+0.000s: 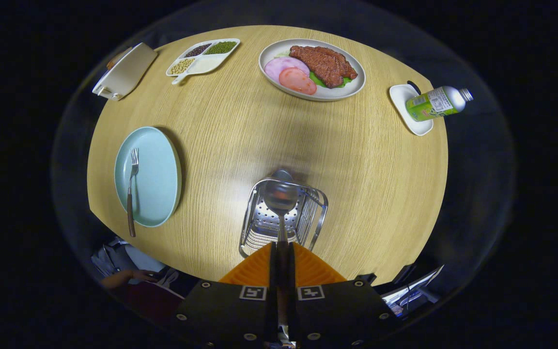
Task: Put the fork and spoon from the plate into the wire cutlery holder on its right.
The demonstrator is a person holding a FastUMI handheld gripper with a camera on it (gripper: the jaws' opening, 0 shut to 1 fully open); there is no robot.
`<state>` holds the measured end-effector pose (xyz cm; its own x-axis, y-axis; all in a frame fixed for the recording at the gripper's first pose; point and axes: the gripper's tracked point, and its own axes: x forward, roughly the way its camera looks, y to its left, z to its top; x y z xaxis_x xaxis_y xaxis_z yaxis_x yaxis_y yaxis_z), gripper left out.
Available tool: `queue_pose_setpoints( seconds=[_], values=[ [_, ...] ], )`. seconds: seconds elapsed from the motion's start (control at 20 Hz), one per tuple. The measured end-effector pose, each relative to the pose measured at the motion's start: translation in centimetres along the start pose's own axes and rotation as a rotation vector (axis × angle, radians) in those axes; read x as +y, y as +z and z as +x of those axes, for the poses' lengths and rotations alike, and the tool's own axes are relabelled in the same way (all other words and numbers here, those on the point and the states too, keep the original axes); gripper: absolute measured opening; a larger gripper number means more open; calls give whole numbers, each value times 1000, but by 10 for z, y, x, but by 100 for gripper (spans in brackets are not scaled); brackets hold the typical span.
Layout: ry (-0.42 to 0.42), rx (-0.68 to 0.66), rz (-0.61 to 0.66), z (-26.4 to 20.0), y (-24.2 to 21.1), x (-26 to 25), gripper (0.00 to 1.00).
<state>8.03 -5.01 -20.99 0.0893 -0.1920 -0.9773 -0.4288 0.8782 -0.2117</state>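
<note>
My gripper (282, 249) is shut on the spoon (281, 196), both orange fingers (255, 269) pressing its handle. The spoon's metal bowl hangs over the mouth of the wire cutlery holder (255, 228), which stands on the wooden table just ahead of the fingers. To the left of the holder lies the pale blue plate (155, 179). On it rests the fork (131, 194), tines pointing away, its brown handle reaching past the plate's near rim.
Beyond the holder, a plate of meat and ham slices (313, 68) sits at the far side. A divided dish of beans (204, 56) and a white box (124, 70) stand far left. A green bottle (436, 103) lies on a small white dish (407, 109) at the far right.
</note>
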Motion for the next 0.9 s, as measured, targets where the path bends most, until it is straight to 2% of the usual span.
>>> queue_pose_setpoints(
  seconds=[0.2, 0.35, 0.55, 0.65, 0.9],
  values=[
    [16, -21, 4, -7, -4, 2, 13],
    [-3, -29, -4, -10, -9, -2, 13],
    [16, -170, 72, -32, 4, -1, 15],
    [27, -233, 100, -49, 4, 3, 24],
    [-4, -489, 114, -96, 14, 21, 70]
  ],
)
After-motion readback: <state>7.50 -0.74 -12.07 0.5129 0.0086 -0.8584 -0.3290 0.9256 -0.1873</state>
